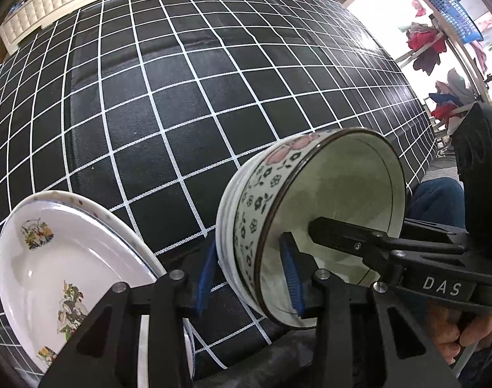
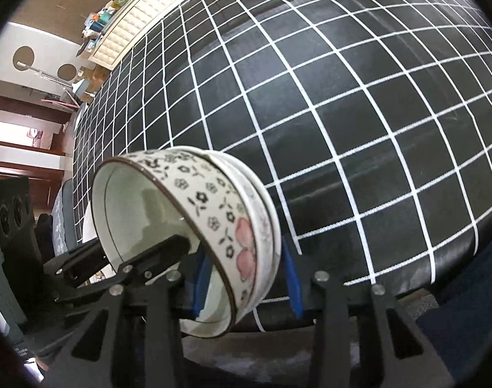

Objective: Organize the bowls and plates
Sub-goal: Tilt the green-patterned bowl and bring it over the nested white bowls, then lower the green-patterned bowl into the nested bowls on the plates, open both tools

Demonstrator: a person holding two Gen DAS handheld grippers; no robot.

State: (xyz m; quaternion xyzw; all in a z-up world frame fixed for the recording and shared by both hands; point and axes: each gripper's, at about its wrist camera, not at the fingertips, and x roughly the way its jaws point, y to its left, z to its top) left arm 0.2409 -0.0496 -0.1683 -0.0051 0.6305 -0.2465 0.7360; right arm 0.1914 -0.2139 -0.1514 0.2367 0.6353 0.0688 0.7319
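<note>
Both grippers are clamping the stacked bowls (image 1: 310, 223) by the rim: the left gripper (image 1: 249, 278) and right gripper (image 2: 246, 281) are each pinching its wall above the tabletop (image 1: 181, 97), beside the plates (image 1: 68, 265). Glazed ceramic is likely slippery and fragile.

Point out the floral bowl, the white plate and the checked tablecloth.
floral bowl (image 1: 255, 213): left wrist view, patterned outer wall.
white plate (image 1: 52, 265): left wrist view, bare inner surface.
checked tablecloth (image 2: 359, 123): right wrist view, open black square.

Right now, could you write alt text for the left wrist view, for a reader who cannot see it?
Both grippers, left and right, clamp the rim of stacked flower-patterned bowls tilted on edge above a black grid-pattern tablecloth. White decorated plates lie at lower left.
</note>
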